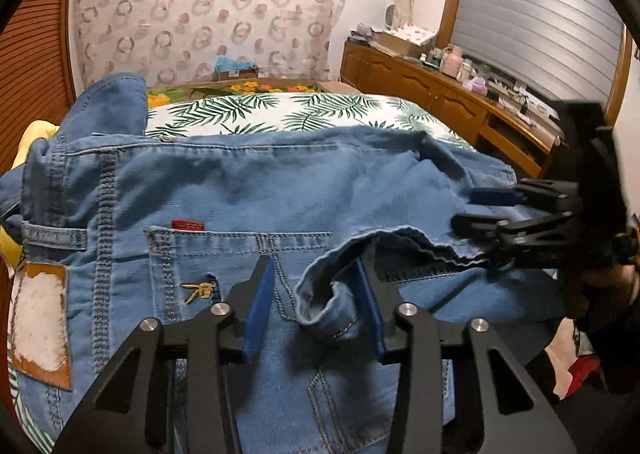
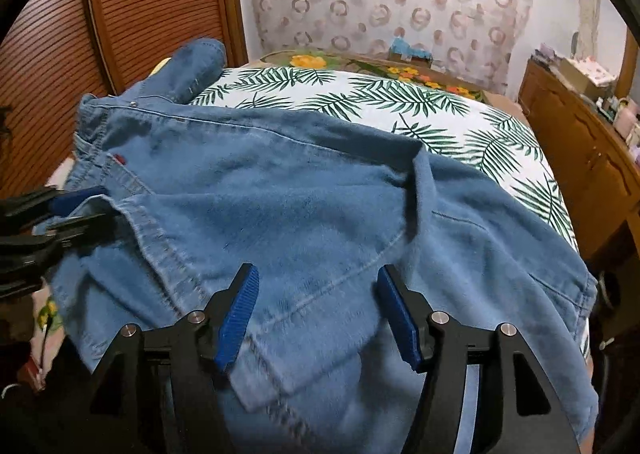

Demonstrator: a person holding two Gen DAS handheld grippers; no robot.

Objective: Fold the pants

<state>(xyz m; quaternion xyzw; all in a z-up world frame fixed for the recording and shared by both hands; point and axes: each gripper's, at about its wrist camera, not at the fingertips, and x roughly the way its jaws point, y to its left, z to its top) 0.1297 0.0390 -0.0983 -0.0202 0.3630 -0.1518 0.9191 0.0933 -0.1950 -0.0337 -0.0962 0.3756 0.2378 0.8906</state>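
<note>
Left wrist view: left tongs [image 1: 316, 278] spread, a bunched hem fold of the jeans [image 1: 248, 194] between the blue pads, not pinched.
Right wrist view: right tongs [image 2: 318, 290] spread above the denim, holding nothing.
Jeans: on the bed [image 2: 360, 102], rumpled, back pocket [image 1: 224, 254] up, one leg folded over.
Right tongs relative to jeans: at the hem edge [image 1: 480, 210].
Dresser [image 1: 420, 86]: beside the bed.
</note>
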